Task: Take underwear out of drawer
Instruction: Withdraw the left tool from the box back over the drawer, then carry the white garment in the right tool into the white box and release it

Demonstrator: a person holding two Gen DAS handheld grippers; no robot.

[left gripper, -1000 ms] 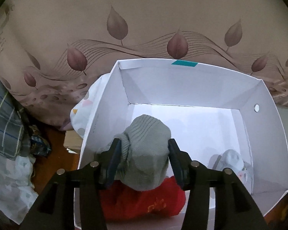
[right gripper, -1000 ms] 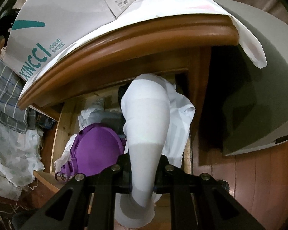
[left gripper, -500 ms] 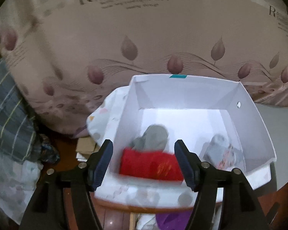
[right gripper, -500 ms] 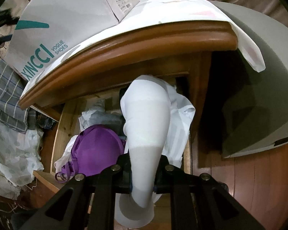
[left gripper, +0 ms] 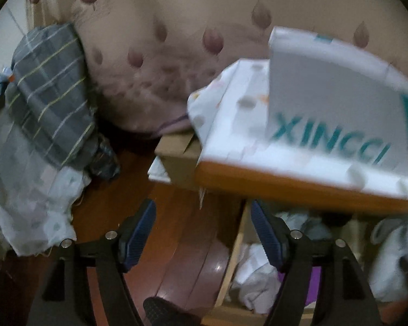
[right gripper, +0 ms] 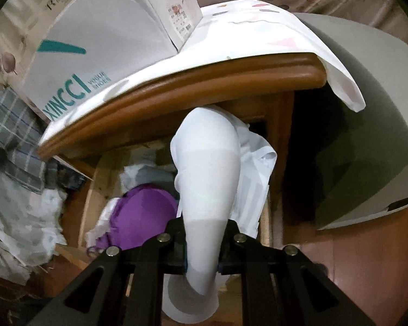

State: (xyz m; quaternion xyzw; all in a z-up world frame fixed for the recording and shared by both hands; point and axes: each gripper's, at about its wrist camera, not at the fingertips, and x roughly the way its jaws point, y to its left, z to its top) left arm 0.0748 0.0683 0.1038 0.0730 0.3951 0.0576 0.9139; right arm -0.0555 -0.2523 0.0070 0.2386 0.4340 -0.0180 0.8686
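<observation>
Up close, the right claw [right gripper: 202,247] is clamped on a white garment [right gripper: 208,179] that stands up soft and limp from between its pads, over the open drawer [right gripper: 91,190] (whether it is underwear cannot be told). The left claw [left gripper: 202,233] carries nothing, its jaws opening above the wooden floor [left gripper: 176,244] beside the drawer's edge. Beyond, a purple garment [right gripper: 144,214] and crumpled white cloth [right gripper: 136,171] lie in the drawer: light, floppy pieces, likely best pinched at a bunched fold or waistband. Above, the counter [right gripper: 176,87] under a white cloth [right gripper: 258,32] bears a shoe box [right gripper: 100,46]. The drawer's back is in shadow under the counter, and the left view is blurred, so its contents there stay unclear.
</observation>
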